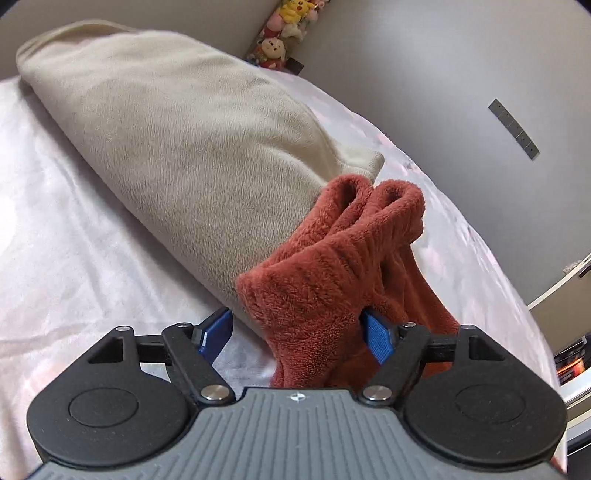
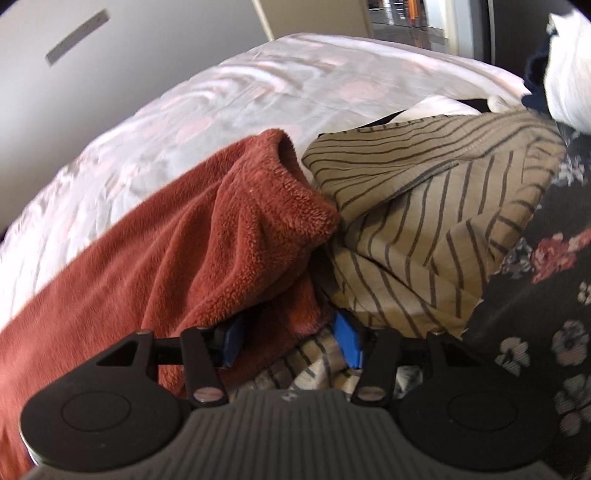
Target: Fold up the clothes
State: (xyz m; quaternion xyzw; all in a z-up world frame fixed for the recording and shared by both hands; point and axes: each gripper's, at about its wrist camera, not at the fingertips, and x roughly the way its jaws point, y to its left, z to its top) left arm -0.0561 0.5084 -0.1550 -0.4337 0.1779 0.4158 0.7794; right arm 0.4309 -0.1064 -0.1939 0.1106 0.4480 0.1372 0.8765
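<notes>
A rust-red fleece garment (image 1: 325,266) lies bunched on the bed. In the left wrist view its ribbed edge sits between the blue pads of my left gripper (image 1: 299,332), whose jaws stand wide apart; the right pad (image 1: 376,334) touches the fleece, the left pad is clear of it. In the right wrist view the same red fleece (image 2: 229,236) drapes over my right gripper (image 2: 291,339), whose jaws also stand apart with a fold of fleece between them. The fleece hides part of both pads.
A folded beige fleece blanket (image 1: 177,140) lies on the pale pink bedsheet (image 1: 74,240) left of the red garment. A tan striped garment (image 2: 424,221) and a dark floral one (image 2: 546,295) are piled at the right. Grey wall and stuffed toys (image 1: 284,33) lie behind.
</notes>
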